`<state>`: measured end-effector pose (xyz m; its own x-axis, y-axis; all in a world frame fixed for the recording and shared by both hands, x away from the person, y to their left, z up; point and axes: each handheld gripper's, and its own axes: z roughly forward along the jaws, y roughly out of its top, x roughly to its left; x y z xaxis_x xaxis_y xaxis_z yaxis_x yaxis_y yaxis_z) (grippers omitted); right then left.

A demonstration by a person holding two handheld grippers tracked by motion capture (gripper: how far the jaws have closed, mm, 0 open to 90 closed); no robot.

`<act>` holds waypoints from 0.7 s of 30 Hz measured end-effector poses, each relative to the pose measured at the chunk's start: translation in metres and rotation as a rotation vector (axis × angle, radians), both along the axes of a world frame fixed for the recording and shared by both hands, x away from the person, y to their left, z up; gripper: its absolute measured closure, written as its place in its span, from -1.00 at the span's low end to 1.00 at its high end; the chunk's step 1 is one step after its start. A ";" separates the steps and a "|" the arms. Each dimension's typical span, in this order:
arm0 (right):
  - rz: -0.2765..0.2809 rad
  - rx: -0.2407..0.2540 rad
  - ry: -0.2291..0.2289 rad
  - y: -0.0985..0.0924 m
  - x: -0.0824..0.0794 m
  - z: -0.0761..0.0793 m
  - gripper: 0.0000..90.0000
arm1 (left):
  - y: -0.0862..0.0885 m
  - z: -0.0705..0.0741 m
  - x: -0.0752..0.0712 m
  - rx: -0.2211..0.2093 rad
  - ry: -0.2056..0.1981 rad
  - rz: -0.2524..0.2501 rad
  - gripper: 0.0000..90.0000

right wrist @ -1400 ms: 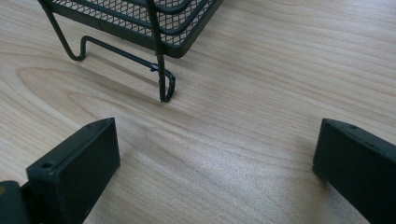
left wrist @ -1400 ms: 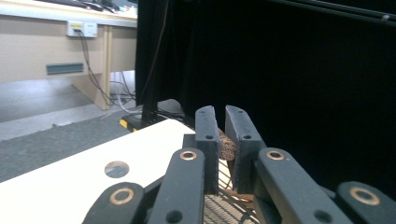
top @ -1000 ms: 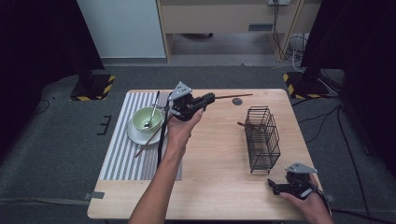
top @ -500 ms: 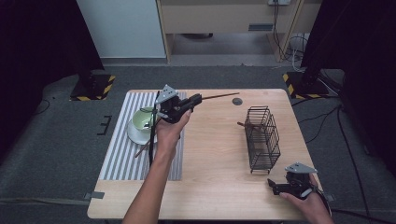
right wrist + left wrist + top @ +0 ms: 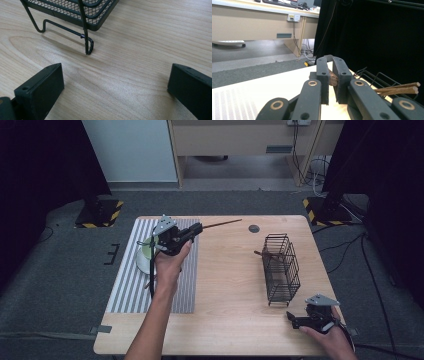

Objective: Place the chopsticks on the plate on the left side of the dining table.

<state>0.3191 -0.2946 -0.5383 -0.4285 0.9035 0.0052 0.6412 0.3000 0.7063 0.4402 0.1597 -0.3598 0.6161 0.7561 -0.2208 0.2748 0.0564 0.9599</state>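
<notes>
My left gripper (image 5: 194,229) hovers over the far part of the striped mat (image 5: 125,290), shut on a thin brown stick (image 5: 221,224) that points away to the right. In the left gripper view the stick's rough end (image 5: 333,79) sits pinched between the jaws of the left gripper (image 5: 331,62). A black wire basket (image 5: 281,267) stands on the right of the table, with brown sticks (image 5: 398,88) poking out of it. My right gripper (image 5: 295,320) rests near the front right corner, open, with bare wood between the jaws of the right gripper (image 5: 115,77).
A pale green bowl (image 5: 146,251) on a white plate lies on the mat just left of my left hand. A small dark disc (image 5: 254,228) lies near the table's far edge. The basket's wire foot (image 5: 87,47) stands just ahead of the right jaws.
My left hand has carried the stick leftward, from near the table's middle to above the mat beside the bowl. The right hand has not moved.
</notes>
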 end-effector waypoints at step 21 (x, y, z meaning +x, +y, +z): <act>-0.001 0.000 0.000 0.000 0.000 0.000 -0.99 | 0.025 -0.020 -0.010 0.019 0.027 0.048 0.86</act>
